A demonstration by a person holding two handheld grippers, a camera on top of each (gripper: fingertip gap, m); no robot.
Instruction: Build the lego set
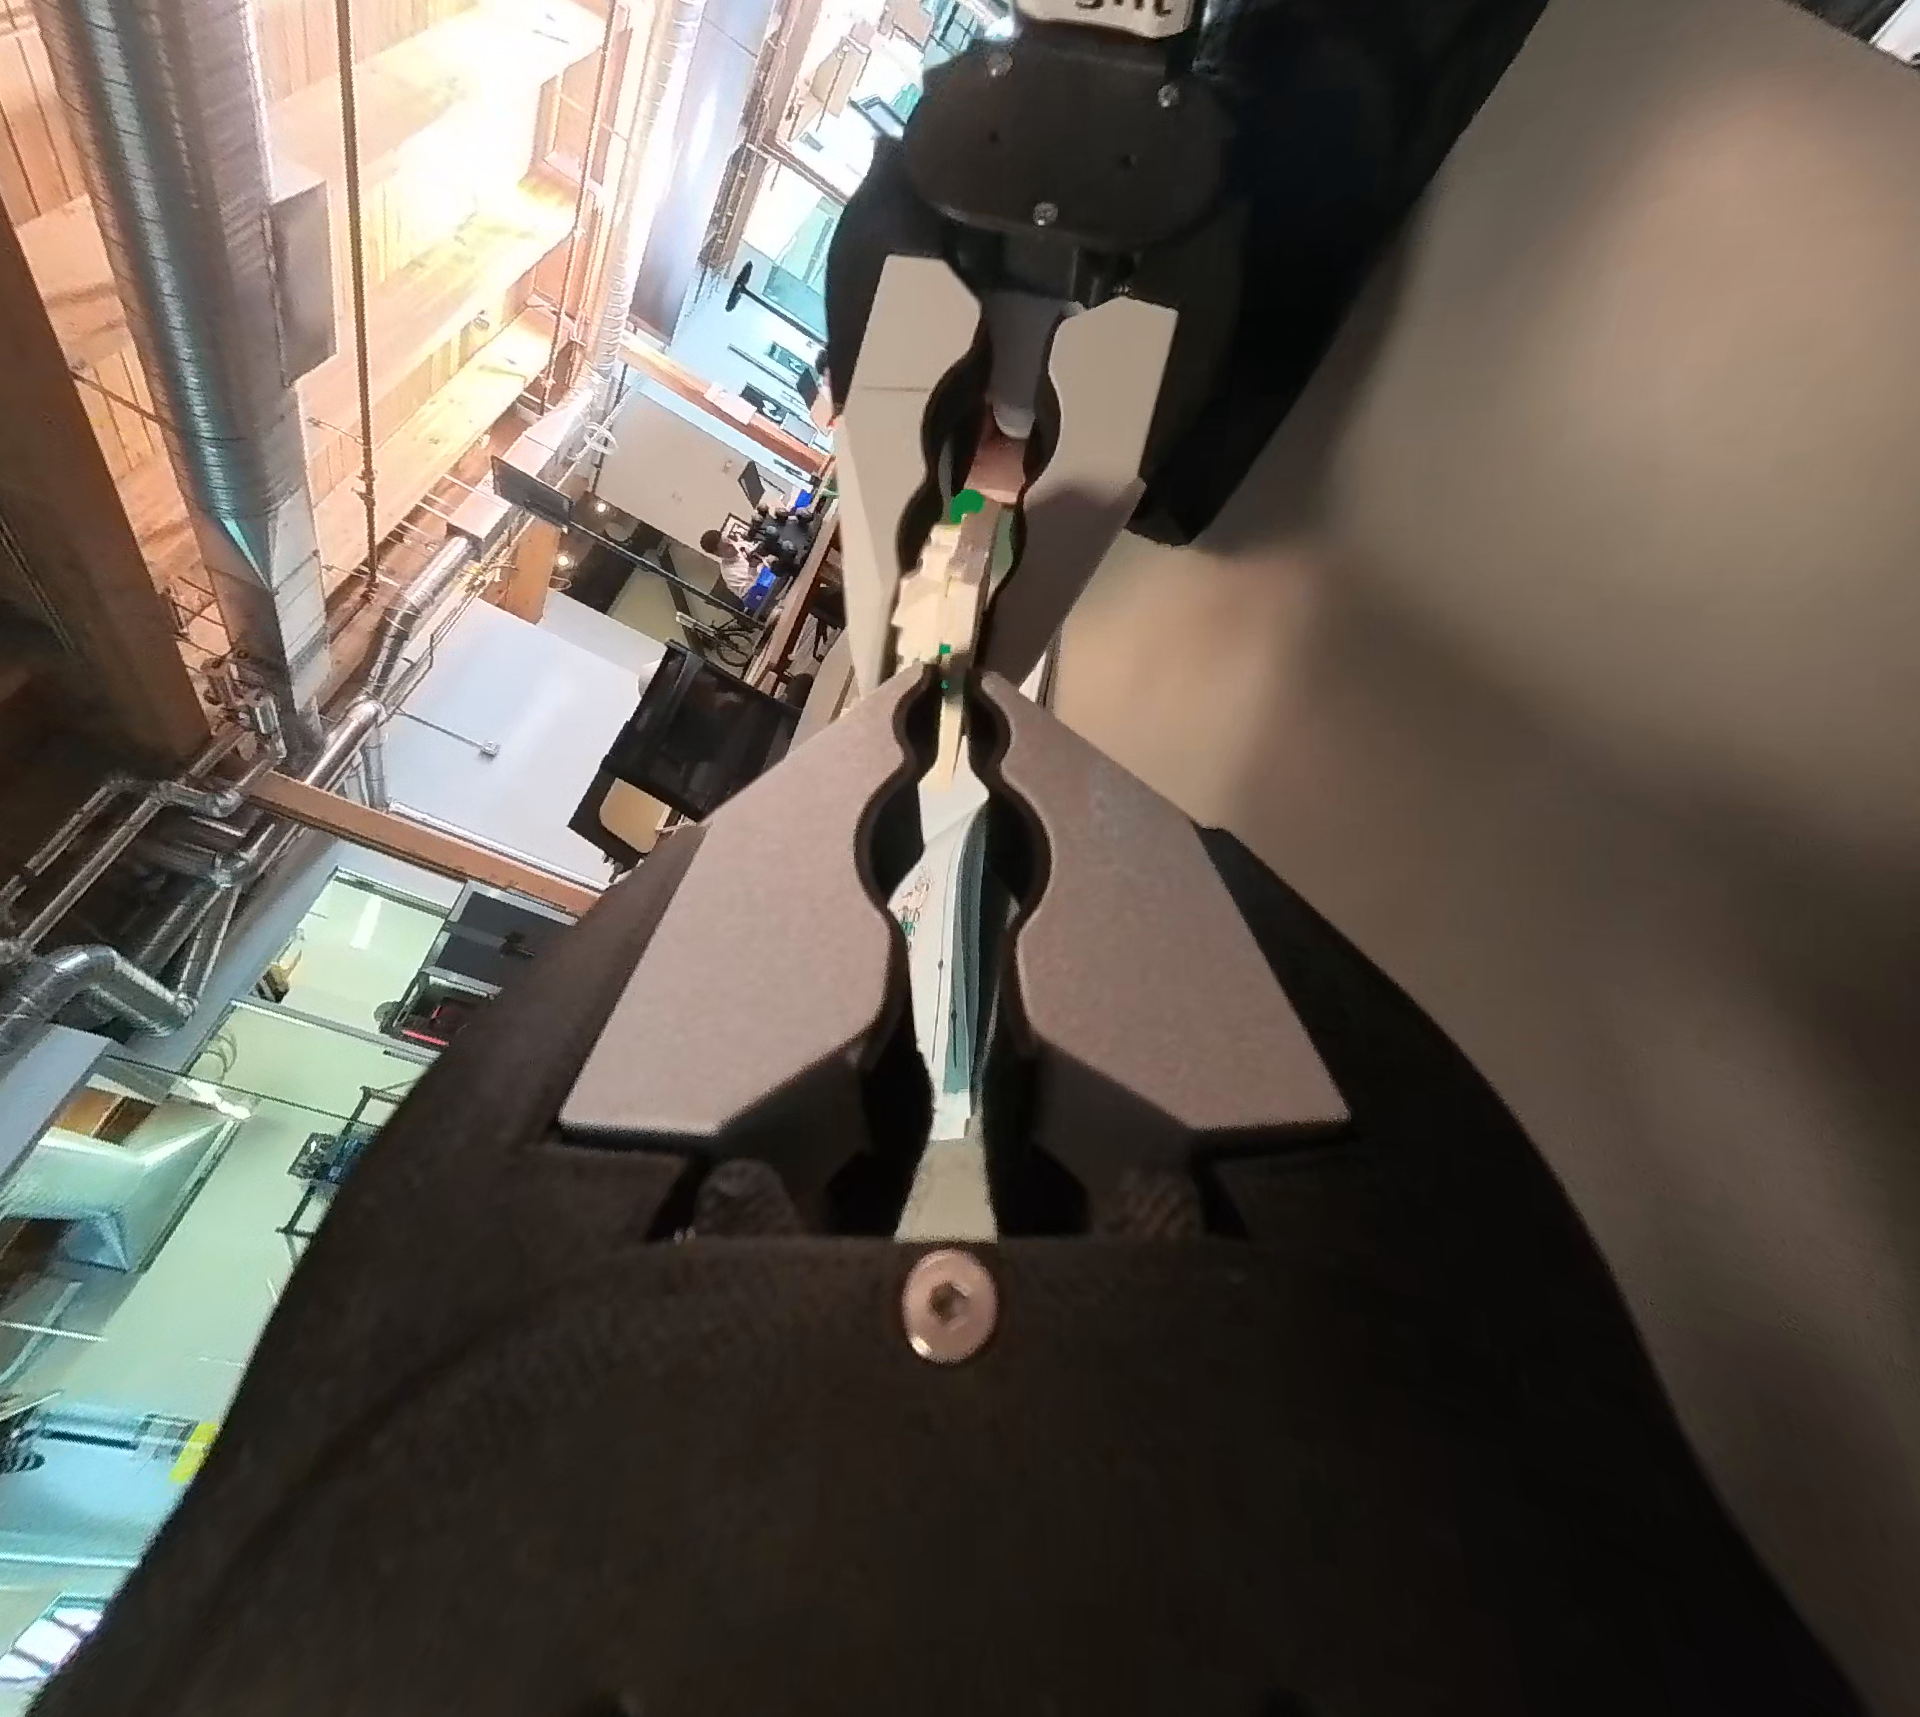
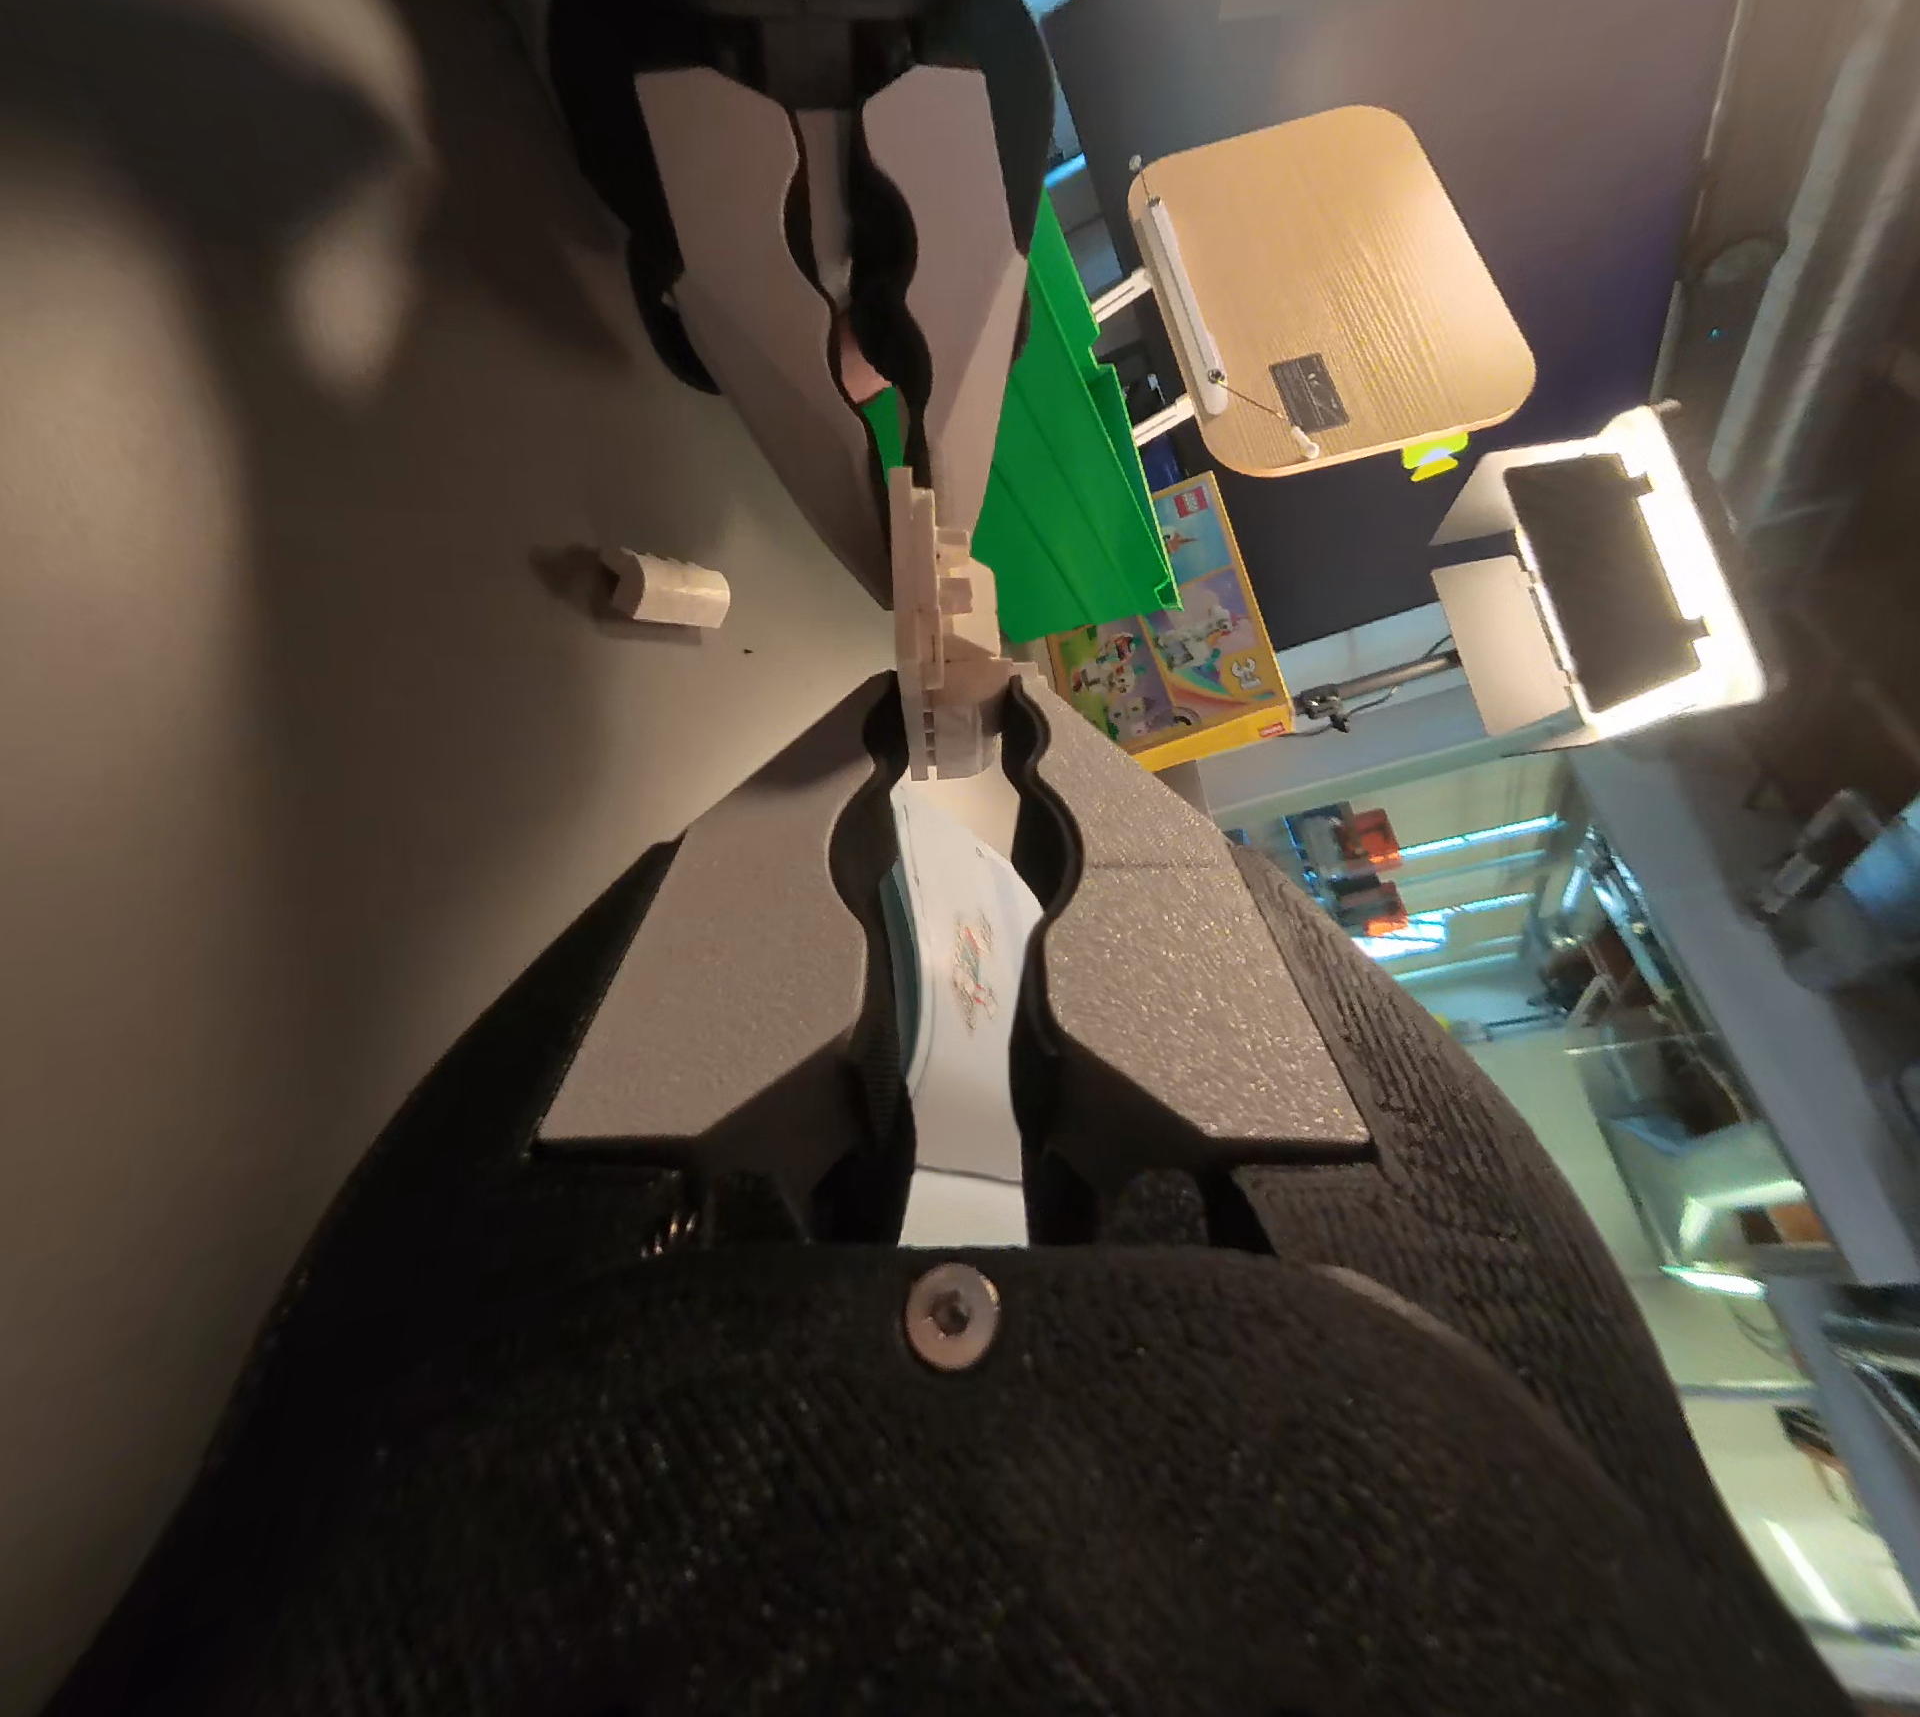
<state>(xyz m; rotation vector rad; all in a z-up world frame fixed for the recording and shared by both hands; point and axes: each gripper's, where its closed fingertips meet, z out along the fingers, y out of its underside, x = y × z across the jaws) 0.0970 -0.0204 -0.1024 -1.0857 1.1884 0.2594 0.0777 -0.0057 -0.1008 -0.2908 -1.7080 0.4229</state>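
Both cams are rolled sideways, so the grey table (image 2: 312, 836) runs up one side of each view. The left gripper (image 1: 948, 693) and right gripper (image 2: 940, 699) meet tip to tip above it, each with jaws pinched narrow on opposite ends of the same small white lego assembly (image 2: 940, 618). Most of it is buried between the fingers, so its shape is hard to read. A loose white brick (image 2: 665, 592) lies alone on the table. A green baseplate (image 2: 1070, 472) is partly hidden behind the left gripper, with a lego box (image 2: 1195, 618) at the table's far edge; what's in it can't be seen.
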